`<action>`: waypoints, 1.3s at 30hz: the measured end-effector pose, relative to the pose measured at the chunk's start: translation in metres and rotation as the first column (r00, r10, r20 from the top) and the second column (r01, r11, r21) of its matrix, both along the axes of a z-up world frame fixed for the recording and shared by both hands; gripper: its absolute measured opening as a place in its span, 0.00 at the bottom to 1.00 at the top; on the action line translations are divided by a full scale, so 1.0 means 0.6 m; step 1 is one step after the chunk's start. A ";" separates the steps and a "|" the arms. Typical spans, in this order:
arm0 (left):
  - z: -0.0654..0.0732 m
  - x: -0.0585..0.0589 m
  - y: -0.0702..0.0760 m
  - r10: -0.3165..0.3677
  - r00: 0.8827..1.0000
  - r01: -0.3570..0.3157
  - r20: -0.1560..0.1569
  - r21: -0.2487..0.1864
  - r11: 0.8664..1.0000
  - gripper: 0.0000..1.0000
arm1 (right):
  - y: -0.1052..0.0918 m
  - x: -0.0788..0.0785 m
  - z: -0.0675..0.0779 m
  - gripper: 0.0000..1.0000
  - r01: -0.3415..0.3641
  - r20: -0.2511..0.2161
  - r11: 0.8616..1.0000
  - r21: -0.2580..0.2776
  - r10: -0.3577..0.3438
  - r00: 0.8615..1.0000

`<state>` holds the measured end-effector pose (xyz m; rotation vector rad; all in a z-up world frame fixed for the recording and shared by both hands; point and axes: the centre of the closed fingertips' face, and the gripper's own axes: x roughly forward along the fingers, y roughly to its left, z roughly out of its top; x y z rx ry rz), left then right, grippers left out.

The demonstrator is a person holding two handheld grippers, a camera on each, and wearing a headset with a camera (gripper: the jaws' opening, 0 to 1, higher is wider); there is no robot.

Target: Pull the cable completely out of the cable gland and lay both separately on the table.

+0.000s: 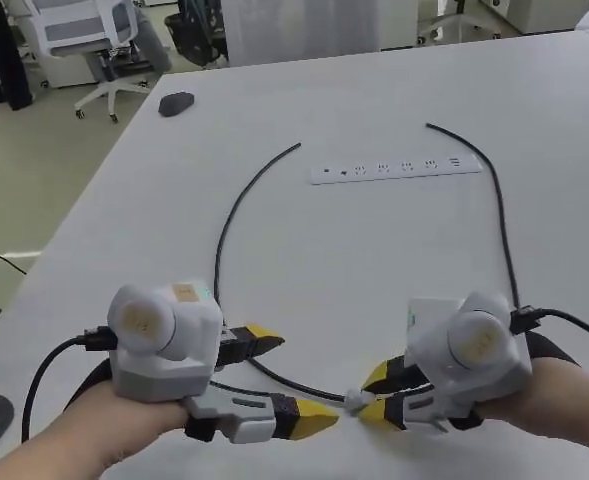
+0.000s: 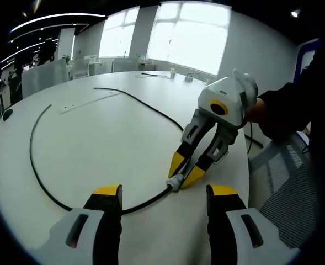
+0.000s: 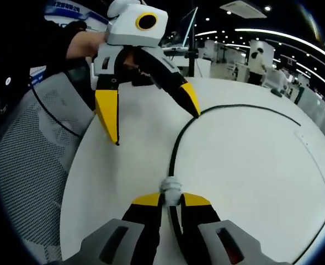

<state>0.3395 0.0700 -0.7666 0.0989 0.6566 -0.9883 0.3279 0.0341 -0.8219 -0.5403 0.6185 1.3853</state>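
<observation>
On the white table (image 1: pixel 374 250), right gripper (image 1: pixel 367 398) jaws clamp the cable gland (image 1: pixel 354 400); left gripper (image 1: pixel 309 380) jaws stand wide.

A broad white desk (image 1: pixel 374 260) carries a black cable (image 1: pixel 224 235) that sweeps in a long curve from mid-desk out to the left and back toward the near edge. There a small white cable gland (image 1: pixel 355 400) sits threaded on it, low against the surface. A white power strip (image 1: pixel 394 168) lies flat farther back, sockets up, just beyond the cable's far end. A second black run (image 1: pixel 502 220) curves down the right side; whether it joins the first cannot be told. A dark, mouse-like object (image 1: pixel 176 103) rests alone near the far left corner.
</observation>
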 end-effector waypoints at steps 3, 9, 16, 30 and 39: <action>0.001 -0.004 -0.007 -0.019 1.000 0.019 -0.008 -0.003 1.000 0.56 | -0.007 -0.006 0.010 0.08 -0.019 0.013 1.000 -0.002 0.019 1.000; 0.019 -0.016 -0.045 -0.092 0.995 0.089 -0.040 -0.080 0.993 0.51 | -0.017 -0.018 0.061 0.08 -0.062 0.064 0.997 0.047 0.059 0.996; 0.035 -0.028 -0.082 -0.169 0.984 0.159 -0.049 -0.163 0.974 0.46 | -0.035 -0.039 0.097 0.07 -0.115 0.112 0.992 0.051 0.109 0.988; 0.037 -0.056 -0.104 -0.263 0.962 0.244 -0.068 -0.210 0.947 0.32 | -0.033 -0.060 0.120 0.07 -0.157 0.134 0.985 0.071 0.146 0.980; 0.046 -0.059 -0.106 -0.280 0.957 0.254 -0.078 -0.247 0.935 0.18 | -0.025 -0.062 0.126 0.07 -0.178 0.145 0.981 0.072 0.167 0.975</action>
